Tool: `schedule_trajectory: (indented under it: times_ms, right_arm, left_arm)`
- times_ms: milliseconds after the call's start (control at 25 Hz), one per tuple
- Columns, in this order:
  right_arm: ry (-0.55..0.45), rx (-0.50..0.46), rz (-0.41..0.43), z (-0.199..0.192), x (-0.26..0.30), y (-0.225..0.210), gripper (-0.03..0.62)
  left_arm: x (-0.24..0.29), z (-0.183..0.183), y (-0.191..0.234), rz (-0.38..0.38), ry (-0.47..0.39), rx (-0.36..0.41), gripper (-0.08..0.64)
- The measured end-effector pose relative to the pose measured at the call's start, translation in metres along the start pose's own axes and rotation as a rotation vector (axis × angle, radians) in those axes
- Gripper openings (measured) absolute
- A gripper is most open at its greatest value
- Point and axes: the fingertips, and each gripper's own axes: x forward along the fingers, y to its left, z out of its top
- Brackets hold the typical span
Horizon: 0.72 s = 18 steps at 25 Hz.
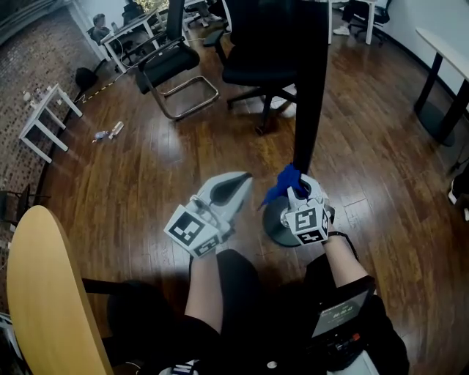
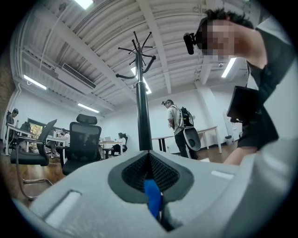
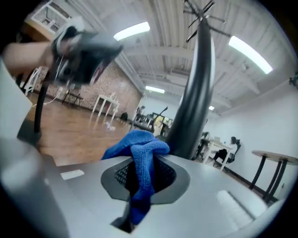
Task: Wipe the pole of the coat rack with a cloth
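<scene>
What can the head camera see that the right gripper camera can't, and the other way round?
Only the head view shows the coat rack's round dark base on the floor and the curved yellow wooden tabletop. Only the right gripper view shows the rack's black hooks at the top and the long ceiling lights. Both show the tall black pole, the brown wooden floor and the fuzzy blue cloth pinched in the right tongs, close to the pole.

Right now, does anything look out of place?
Slightly: the left hand-held gripper, off the pole, pinches a blue strip, while the right hand-held gripper holds the cloth by the pole. Small litter lies on the floor.
</scene>
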Motion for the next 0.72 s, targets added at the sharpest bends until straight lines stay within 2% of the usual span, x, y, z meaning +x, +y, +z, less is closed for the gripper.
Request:
schedule_trajectory:
  times_ms: [120, 200, 320, 400, 440, 520, 640, 720]
  right_arm:
    - [-0.305, 0.035, -0.091, 0.138, -0.034, -0.058, 0.028]
    - [-0.474, 0.044, -0.165, 0.224, -0.065, -0.099, 0.028]
    - [-0.63, 0.025, -0.3, 0.323, -0.107, -0.161, 0.04]
    - [-0.721, 0.01, -0.36, 0.377, -0.126, -0.188, 0.043]
    - [-0.734, 0.012, -0.374, 0.389, -0.13, -0.196, 0.043]
    - [-0.73, 0.028, -0.398, 0.388, -0.133, -0.206, 0.046]
    - [-0.679, 0.125, -0.442, 0.35, -0.125, -0.222, 0.028]
    - [-0.596, 0.215, -0.425, 0.312, -0.105, -0.23, 0.025]
  left_arm:
    - [0.009, 0.008, -0.004, -0.017, -0.01, 0.01, 0.0]
    - [0.016, 0.018, -0.009, -0.039, -0.021, 0.025, 0.0]
    - [0.021, 0.034, -0.016, -0.061, -0.043, 0.051, 0.0]
    - [0.021, 0.042, -0.016, -0.064, -0.063, 0.061, 0.0]
    - [0.021, 0.046, -0.016, -0.064, -0.072, 0.065, 0.0]
    - [0.02, 0.051, -0.016, -0.066, -0.08, 0.078, 0.0]
    - [0.021, 0.057, -0.018, -0.076, -0.09, 0.096, 0.0]
    - [0.023, 0.058, -0.019, -0.081, -0.088, 0.098, 0.0]
